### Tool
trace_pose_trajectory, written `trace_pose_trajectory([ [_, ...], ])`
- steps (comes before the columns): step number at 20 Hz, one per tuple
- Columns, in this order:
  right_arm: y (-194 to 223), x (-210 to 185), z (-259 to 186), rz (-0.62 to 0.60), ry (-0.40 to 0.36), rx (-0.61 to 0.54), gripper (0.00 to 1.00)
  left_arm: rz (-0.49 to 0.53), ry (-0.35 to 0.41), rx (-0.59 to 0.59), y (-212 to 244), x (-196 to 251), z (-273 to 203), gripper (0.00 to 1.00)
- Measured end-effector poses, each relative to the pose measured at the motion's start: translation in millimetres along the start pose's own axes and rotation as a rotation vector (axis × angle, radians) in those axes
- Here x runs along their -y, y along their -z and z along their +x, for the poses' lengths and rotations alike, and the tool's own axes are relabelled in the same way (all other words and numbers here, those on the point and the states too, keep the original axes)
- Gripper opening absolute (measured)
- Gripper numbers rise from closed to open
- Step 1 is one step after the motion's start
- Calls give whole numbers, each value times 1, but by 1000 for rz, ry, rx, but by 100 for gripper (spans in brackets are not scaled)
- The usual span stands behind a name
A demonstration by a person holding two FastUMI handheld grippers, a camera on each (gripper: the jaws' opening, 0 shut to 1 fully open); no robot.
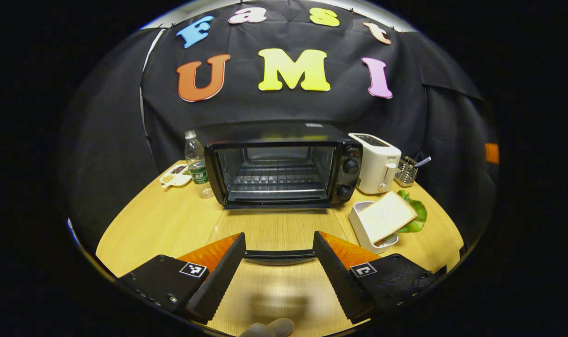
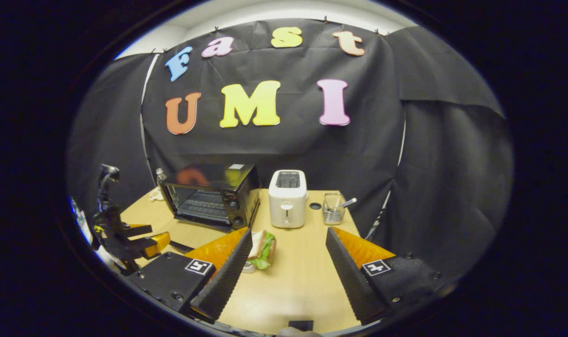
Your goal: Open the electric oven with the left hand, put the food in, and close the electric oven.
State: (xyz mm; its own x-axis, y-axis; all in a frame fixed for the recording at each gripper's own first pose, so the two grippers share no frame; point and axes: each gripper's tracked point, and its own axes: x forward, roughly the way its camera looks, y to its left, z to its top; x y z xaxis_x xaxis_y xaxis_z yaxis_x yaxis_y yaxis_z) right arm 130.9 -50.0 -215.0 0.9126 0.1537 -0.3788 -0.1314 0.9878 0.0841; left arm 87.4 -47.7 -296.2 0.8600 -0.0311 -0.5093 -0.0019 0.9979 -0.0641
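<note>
Left tool (image 1: 279,255) spreads wide, gripping nothing, with the lowered door handle (image 1: 280,255) between its fingers and the electric oven (image 1: 284,168) open straight ahead. Right tool (image 2: 288,248) gapes empty too, the sandwich (image 2: 261,247) on the bench (image 2: 293,276) just beside its left finger.

Serrated wedge fingers (image 1: 218,276), square tag markers

Oven (image 1: 279,171) set straight ahead of left gripper's (image 1: 279,248) parted jaws, door handle (image 1: 280,255) lying between them. Bottle (image 1: 197,164) placed left of oven, toaster (image 1: 375,164) right. Sandwich (image 1: 387,216) on tray (image 1: 358,227) seen beyond right jaw, before toaster.
</note>
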Motion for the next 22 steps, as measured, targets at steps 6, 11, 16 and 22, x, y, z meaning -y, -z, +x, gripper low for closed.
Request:
trace_pose_trajectory([
  [6,77,-19,77,191,-146,-188,98,-12,-61,149,-82,-20,-71,95],
  [11,96,-32,131,305,-247,-262,98,-49,-140,235,-133,-28,-113,95],
  [16,102,-35,178,379,-311,-329,94,-60,-244,238,-148,-37,-124,95],
  [22,102,-49,182,422,-380,-389,61,-93,-292,210,-138,-40,-127,95],
])
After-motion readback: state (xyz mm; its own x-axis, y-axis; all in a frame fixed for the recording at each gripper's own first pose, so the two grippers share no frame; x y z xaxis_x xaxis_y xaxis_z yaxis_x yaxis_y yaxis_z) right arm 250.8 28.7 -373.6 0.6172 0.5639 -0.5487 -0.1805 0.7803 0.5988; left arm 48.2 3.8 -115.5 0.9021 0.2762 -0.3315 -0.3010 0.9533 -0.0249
